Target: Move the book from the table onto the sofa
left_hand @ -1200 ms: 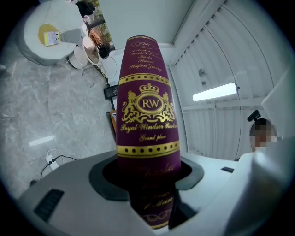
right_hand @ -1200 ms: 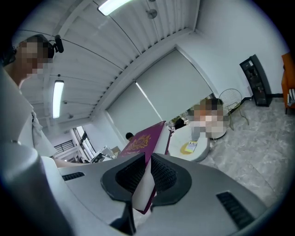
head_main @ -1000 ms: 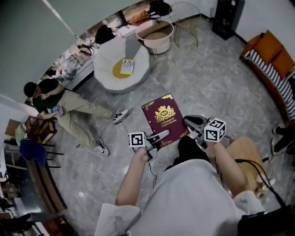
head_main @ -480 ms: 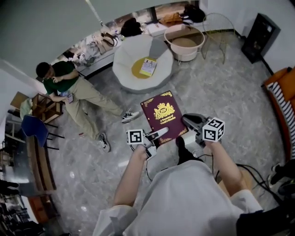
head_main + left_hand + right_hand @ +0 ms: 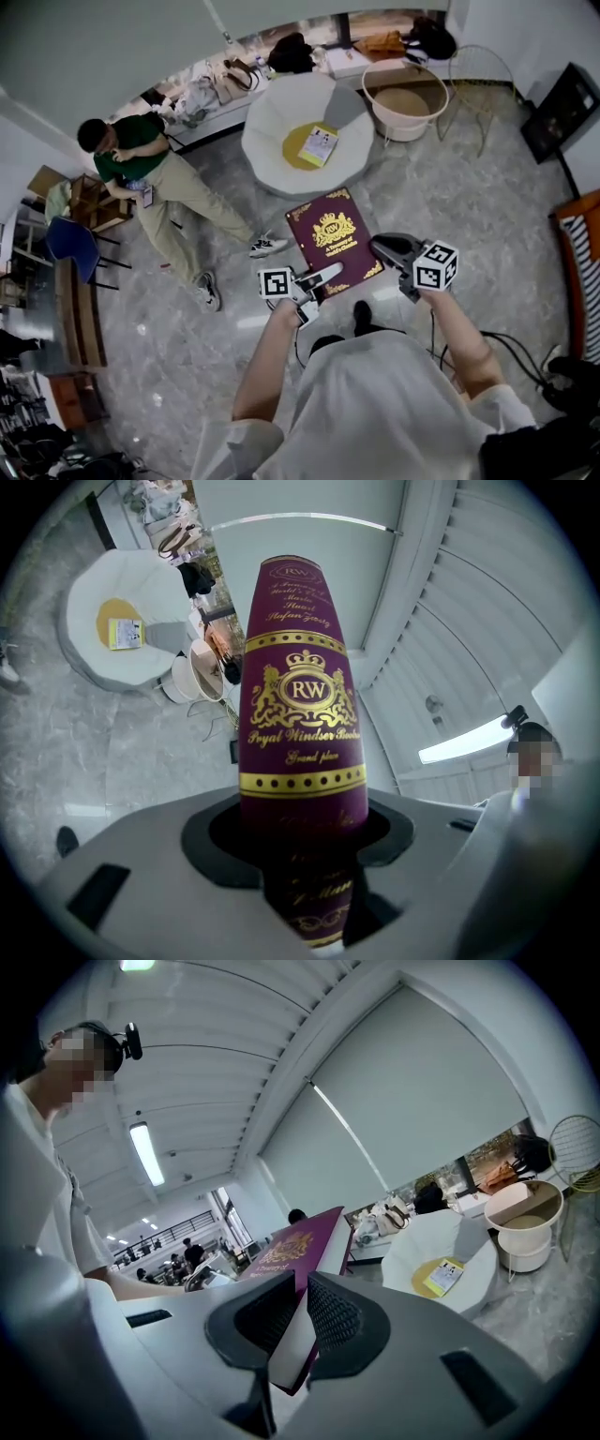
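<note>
We held the maroon book [image 5: 333, 239] up in the air between both tools, above the marbled floor [image 5: 459, 187]. The left hand-held gripper [image 5: 314, 278] was clamped on the book's near corner. In the left gripper view the gold-crested cover rose straight out from between its dark pads [image 5: 220, 841]. The right hand-held gripper [image 5: 389, 248] had its jaws drawn almost together, pinching the book's thin edge on the opposite side. In the right gripper view the ribbed pads [image 5: 333, 1316] pressed on the cover from both faces.

Straight beyond the two hand-held grippers stood a white round armchair [image 5: 272, 122]. A yellow cushion [image 5: 295, 155] lay in it, with a small booklet [image 5: 319, 145] on top. Out past the left hand-held gripper, well apart from it, a person [image 5: 150, 173] sat on the floor. Beyond the right one stood a pale tub [image 5: 405, 98].
</note>
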Available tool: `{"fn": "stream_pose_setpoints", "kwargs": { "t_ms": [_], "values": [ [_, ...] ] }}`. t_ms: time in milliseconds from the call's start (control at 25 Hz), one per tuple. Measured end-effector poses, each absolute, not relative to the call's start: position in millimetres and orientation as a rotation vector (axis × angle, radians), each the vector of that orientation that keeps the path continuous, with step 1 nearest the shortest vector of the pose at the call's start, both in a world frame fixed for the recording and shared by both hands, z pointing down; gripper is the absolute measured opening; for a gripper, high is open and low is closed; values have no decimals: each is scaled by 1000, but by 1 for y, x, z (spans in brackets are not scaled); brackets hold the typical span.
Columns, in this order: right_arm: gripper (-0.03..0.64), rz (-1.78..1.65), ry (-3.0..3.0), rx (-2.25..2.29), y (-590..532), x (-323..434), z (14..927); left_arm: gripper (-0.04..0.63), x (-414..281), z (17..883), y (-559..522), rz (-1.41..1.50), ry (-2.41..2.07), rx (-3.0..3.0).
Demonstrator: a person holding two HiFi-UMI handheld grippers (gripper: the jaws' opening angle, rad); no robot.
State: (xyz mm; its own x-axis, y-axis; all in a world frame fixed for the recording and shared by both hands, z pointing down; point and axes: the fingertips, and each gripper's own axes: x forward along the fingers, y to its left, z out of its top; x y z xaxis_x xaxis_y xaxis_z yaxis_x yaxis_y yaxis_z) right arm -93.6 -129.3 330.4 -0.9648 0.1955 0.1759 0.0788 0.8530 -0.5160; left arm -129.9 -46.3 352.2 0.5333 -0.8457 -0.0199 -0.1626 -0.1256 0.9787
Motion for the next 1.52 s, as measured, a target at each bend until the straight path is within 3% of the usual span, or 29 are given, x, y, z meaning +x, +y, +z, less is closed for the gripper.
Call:
{"fn": "stream_pose_setpoints", "kwargs": {
  "t_ms": [720,1520],
  "values": [
    [61,788,-2753,-276,-137,-107,350,224,-147,383,-47,-692,-989,1550],
    [61,782,-2660,-122,-286,-346,369,223,-384,383,-204,-658,-790,1545]
  ]
}}
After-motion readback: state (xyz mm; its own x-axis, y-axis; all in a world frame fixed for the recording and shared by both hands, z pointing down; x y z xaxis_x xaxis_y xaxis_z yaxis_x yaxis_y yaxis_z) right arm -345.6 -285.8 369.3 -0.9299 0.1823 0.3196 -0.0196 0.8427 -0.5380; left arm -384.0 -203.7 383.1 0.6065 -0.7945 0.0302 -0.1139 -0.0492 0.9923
